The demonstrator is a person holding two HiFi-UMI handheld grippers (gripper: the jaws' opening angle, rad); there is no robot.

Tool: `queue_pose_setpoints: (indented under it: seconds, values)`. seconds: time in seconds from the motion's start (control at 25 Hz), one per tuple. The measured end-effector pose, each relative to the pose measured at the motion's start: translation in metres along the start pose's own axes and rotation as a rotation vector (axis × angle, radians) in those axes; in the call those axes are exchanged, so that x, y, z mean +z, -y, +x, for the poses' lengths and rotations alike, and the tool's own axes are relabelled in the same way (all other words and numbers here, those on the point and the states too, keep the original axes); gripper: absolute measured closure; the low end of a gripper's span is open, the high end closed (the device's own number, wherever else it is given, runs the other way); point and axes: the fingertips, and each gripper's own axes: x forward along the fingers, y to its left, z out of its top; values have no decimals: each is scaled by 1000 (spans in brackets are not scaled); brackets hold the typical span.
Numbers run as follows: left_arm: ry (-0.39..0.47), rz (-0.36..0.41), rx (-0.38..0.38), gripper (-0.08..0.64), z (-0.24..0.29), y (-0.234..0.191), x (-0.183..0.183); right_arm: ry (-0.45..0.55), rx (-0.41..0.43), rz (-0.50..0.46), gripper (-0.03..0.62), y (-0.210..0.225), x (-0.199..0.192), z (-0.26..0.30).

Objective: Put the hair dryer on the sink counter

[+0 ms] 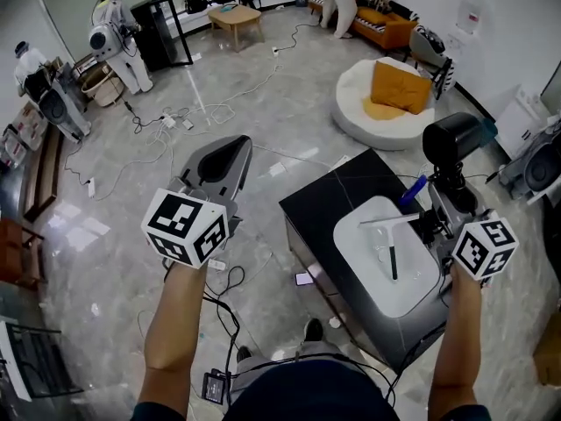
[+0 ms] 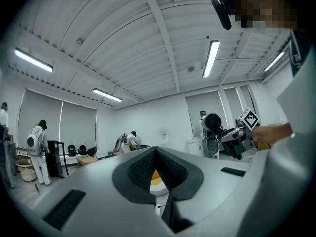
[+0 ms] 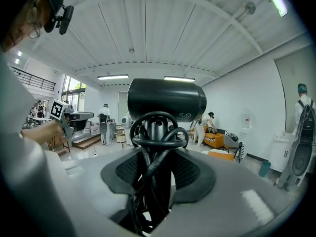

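Over to the right gripper first: clamped hard on the handle of the black plastic hair dryer, with the round barrel riding up top. Seen along the jaws, a black cord looped round that handle and trailing down between the ribbed pads. Dryer up in the air, then, hovering over the right-hand side of the black sink counter, not yet set down on it.

Across to the left gripper: pinched together at the tips, nothing caught between the pads, hanging out over the glossy grey floor and well apart from the counter.

Now the counter itself. Sunk into the black top, a white oval basin, with a white tap reaching across it and a thin dark stick lying inside. Just beside the right gripper, a small blue stick-like item, too small to identify.

Further out, white cables strewn across the floor. Beyond the counter, a round white pouf topped with an orange cushion. Far off at the upper left, people in white suits near a low wooden table.
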Motion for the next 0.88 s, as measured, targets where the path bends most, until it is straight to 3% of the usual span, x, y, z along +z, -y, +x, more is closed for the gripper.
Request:
queue_pose_setpoints:
  seconds: [0.28, 0.88]
  values:
    - [-26, -16, 69, 554, -9, -15, -10, -36, 76, 1, 422, -8, -4, 42]
    - [-103, -65, 175, 554, -39, -30, -71, -132, 205, 14, 422, -38, -60, 104]
